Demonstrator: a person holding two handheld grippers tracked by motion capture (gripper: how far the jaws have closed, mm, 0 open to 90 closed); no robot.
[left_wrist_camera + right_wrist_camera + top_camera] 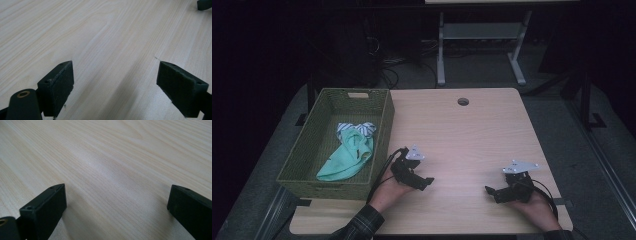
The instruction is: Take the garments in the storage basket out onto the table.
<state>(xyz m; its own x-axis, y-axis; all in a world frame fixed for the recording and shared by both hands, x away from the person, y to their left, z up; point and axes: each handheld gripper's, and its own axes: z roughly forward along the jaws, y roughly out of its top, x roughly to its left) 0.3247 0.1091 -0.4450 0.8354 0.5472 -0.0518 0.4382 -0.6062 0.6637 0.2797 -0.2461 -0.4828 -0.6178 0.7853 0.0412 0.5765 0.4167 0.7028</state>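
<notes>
Both grippers rest low over the bare wooden counter (472, 135), well apart from each other. The left gripper (424, 182) sits just beside the woven basket (384, 120), jaws spread and holding nothing. The right gripper (490, 192) also has its jaws spread. A mint-green cloth (349, 157) lies inside the basket.

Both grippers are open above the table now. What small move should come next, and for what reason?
Probably the left gripper should swing toward the green basket beside it. Both the left gripper and the right gripper are open with nothing between the jaws, over bare wooden table. The mint-green cloth and the striped cloth lie inside the basket, nearest the left gripper.
</notes>
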